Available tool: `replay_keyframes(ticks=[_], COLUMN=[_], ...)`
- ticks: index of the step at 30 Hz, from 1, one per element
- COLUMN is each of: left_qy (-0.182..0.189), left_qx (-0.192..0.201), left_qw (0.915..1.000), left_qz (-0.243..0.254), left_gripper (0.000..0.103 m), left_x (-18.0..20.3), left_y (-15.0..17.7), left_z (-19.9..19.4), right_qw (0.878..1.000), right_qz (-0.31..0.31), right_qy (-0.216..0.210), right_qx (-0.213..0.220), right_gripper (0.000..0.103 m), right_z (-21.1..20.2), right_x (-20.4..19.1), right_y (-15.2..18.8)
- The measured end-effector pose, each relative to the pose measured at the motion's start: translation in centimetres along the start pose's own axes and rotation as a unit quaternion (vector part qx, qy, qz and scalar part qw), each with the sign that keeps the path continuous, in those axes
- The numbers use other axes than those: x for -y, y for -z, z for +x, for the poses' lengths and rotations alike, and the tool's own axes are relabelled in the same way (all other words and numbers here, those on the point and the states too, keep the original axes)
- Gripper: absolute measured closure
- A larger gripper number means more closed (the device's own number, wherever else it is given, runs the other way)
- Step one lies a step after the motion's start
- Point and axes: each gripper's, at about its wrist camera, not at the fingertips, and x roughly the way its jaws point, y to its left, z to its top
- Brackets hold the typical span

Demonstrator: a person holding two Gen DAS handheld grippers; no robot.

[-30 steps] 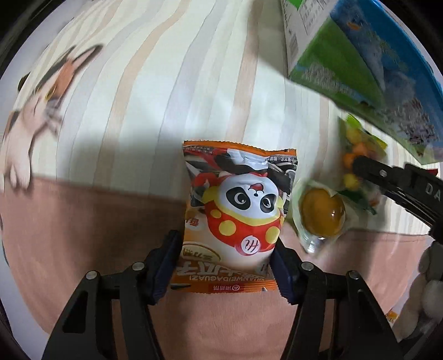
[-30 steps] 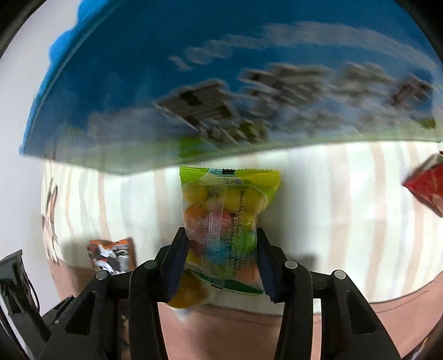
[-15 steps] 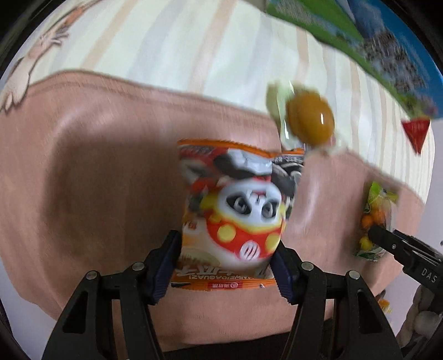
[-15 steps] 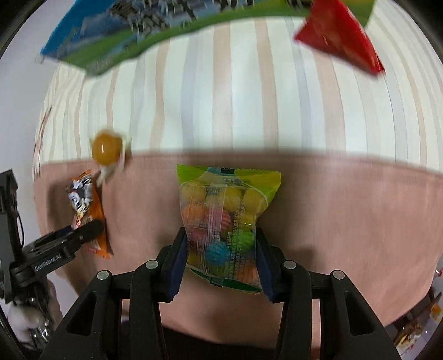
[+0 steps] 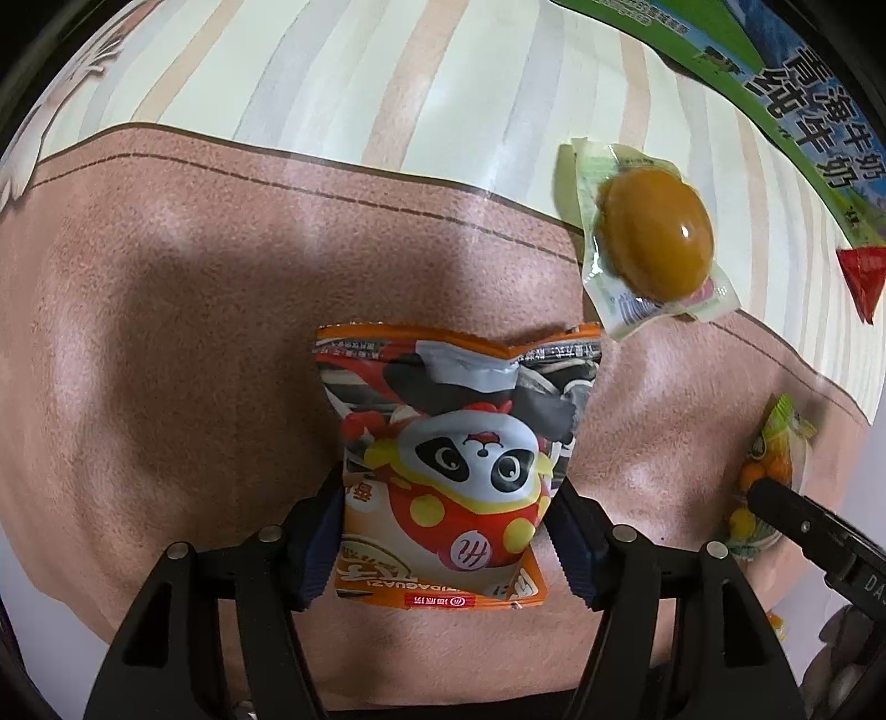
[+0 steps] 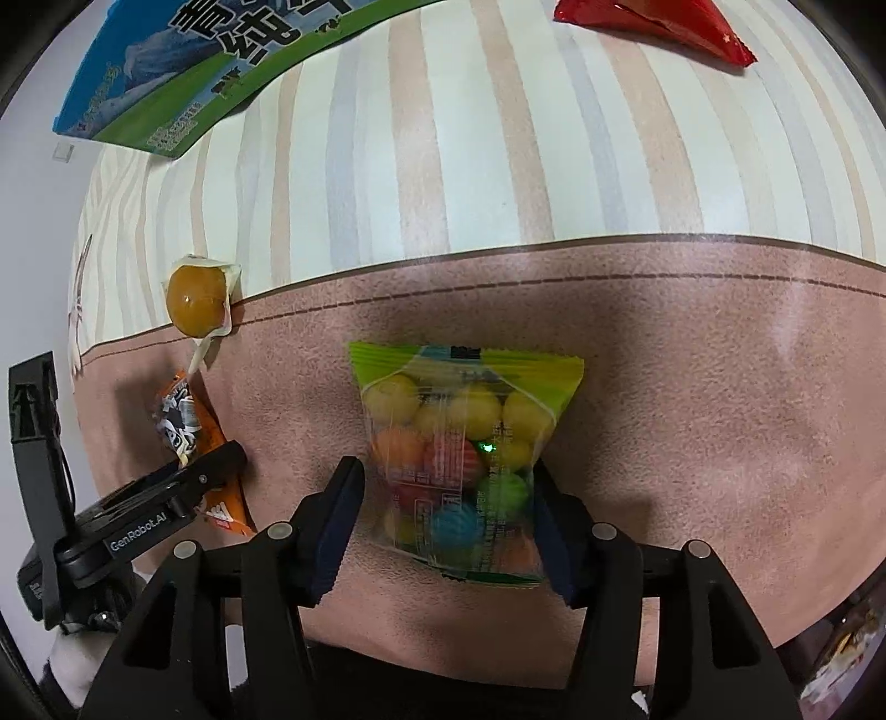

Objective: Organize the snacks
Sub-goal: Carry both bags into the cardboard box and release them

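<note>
Where readable, "GenRobot.AI" on left gripper [image 6: 221, 471]; "DAGUAZI" on panda packet [image 5: 443, 471].

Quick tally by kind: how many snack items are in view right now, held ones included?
Panda packet, held in left tongs: 1
Candy-ball bag, held in right tongs: 1
Wrapped brown egg: 1
Red packet: 1
Milk carton: 1
Total: 5

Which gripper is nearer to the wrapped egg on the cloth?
Left. The left gripper, holding the panda snack, sits just below-left of the wrapped egg. The right gripper, holding the candy bag, is farther off.
</note>
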Motion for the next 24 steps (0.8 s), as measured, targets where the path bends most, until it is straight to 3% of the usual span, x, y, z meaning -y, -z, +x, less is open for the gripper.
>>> replay_keyframes(ticks=[5,8,13,24], left_qy=[0.0,-0.015,-0.019,0.006], left_qx=[0.008,0.02,0.031,0.064], left_qw=[0.9999,0.9997,0.9993,0.9969], left_qz=[-0.008,-0.002,0.009,0.047], left_gripper=[0.039,0.049,0.051,0.051], left_x=[-1.2,-1.2,-1.1,1.8], left_y=[0.5,0.8,1.5,2.2], left_z=[-0.4,-0.9,-1.9,-6.9], right_qw=[1.0,1.0,0.999,0.997], right_qz=[0.01,0.013,-0.011,-0.055], right_qy=[0.007,0.02,0.038,-0.006], right_qx=[0.007,0.016,0.028,0.05], right_gripper=[0.042,0.042,0.05,0.054], right_z=[-0.9,0.5,0.7,-2.7], right_x=[1.8,1.7,0.6,-1.4], right_y=[0.1,-0.9,-0.9,-0.4])
